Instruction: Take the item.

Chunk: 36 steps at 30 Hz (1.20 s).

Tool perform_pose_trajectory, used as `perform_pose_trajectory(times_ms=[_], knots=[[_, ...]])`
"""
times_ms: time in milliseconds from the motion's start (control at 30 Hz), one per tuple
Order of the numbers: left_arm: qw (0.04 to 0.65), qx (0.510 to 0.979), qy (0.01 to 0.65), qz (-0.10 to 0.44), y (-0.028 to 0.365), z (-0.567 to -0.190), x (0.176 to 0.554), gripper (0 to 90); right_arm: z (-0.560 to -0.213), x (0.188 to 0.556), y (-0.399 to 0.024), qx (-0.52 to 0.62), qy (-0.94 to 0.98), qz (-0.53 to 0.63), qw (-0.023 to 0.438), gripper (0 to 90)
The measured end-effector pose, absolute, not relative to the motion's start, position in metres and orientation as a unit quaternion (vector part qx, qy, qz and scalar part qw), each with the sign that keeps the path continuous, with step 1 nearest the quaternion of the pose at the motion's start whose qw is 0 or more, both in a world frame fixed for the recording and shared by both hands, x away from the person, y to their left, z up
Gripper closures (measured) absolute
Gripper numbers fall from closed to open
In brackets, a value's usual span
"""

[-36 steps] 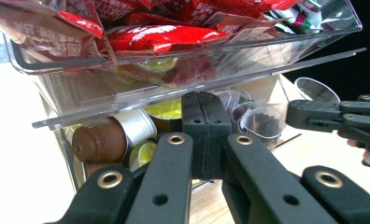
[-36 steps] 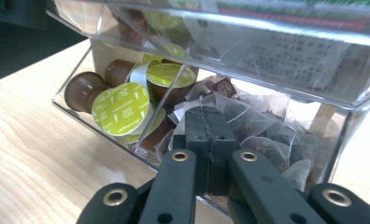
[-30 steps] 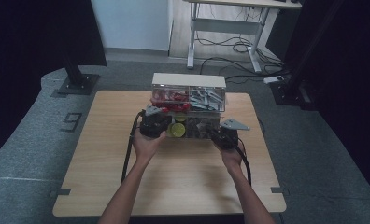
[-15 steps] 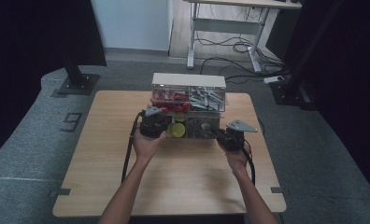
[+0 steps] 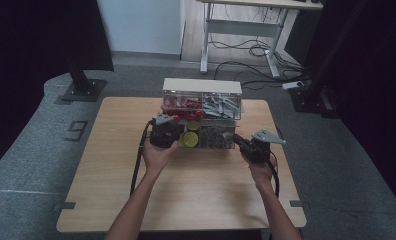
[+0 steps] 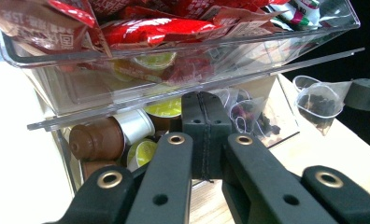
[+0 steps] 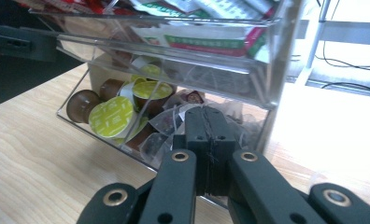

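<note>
A clear plastic organizer stands at the table's far middle. Its top holds red packets and white-green sachets. Below lie coffee capsules and tea bags. My left gripper is shut, its tips at the lower capsule compartment, nothing visible between the jaws. My right gripper is shut too, just in front of the tea bag compartment at the organizer's right corner.
The wooden table has free room in front of both hands. Dark stands and a desk with cables sit on the floor beyond the table. The right gripper's grey plate juts toward the table's right edge.
My right gripper has drifted a little to the right, away from the organizer's front. The left gripper has kept still. Both stayed shut.
</note>
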<state>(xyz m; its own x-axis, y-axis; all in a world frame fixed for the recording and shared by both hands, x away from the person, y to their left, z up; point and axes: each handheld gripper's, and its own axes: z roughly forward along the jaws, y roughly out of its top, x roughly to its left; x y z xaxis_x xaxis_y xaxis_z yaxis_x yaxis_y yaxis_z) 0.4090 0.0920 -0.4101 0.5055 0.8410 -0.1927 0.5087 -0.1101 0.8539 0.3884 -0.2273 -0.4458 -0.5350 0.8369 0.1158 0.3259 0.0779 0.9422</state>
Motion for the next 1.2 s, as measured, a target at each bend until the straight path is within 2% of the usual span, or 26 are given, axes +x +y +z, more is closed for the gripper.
perform_pose_trajectory(times_ms=[1200], knots=[[0.475,0.726,0.465,0.177,0.091,-0.411,0.408,90.0,-0.441,0.394,-0.268,0.451,0.675,0.520,0.266,89.6]])
